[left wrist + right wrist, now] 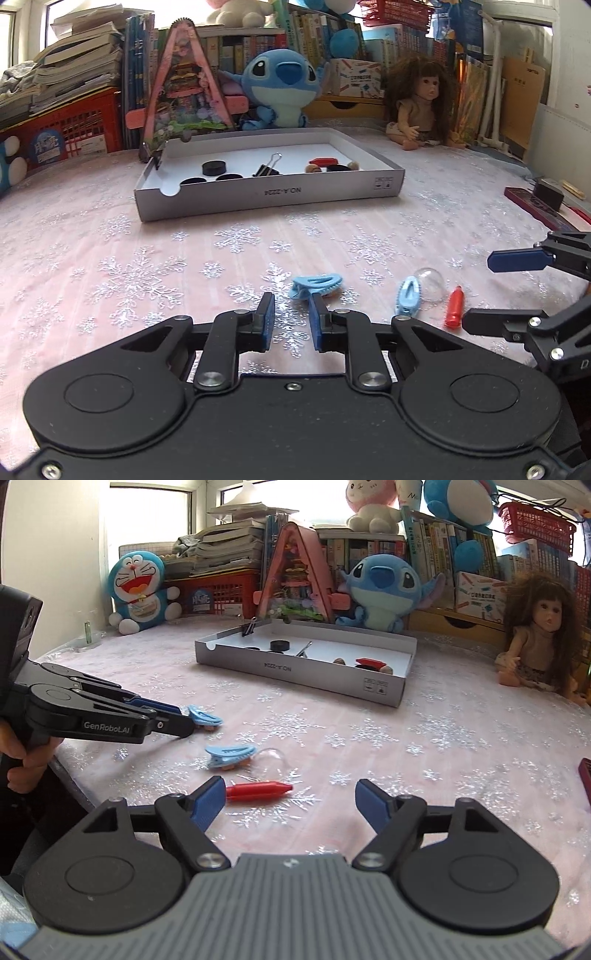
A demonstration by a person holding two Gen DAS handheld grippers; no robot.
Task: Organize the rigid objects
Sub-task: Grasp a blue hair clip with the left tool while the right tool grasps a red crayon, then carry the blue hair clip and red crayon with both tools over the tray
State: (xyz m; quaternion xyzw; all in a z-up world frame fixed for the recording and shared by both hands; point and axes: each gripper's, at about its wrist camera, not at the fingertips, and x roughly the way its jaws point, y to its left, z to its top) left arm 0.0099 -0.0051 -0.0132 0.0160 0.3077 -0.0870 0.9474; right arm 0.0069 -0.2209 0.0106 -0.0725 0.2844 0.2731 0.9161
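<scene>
- The left claw (291, 299) sits low over the pink snowflake-patterned worktop (184, 258), tilted downward, with its two blue pads drawn in to a narrow gap.
- A blue hair clip (317, 286) lies on the cloth right at that claw's tips, its pinch end between them. Whether the pads actually press on it cannot be told.
- From the right wrist view, the left claw (186, 720) reaches in from the left edge, nearly level with the worktop, and its tips meet that clip (205, 716). A hand (22, 753) wraps the grip behind it.
- The right claw (290, 794) also tilts down towards the worktop. Its jaws are spread wide and hold nothing.
- A red crayon-shaped piece (258, 789) lies flat just beside the right claw's left pad, its pointed end towards the gap between the jaws.
- A second blue hair clip (231, 755) lies just beyond the red piece, close beside a clear plastic dome (273, 760).
- A shallow grey cardboard tray (295, 672) stands farther back on the worktop, well apart from both claws.
- In the tray are black discs (214, 168), a black binder clip (266, 170) and a small red piece (324, 161).
</scene>
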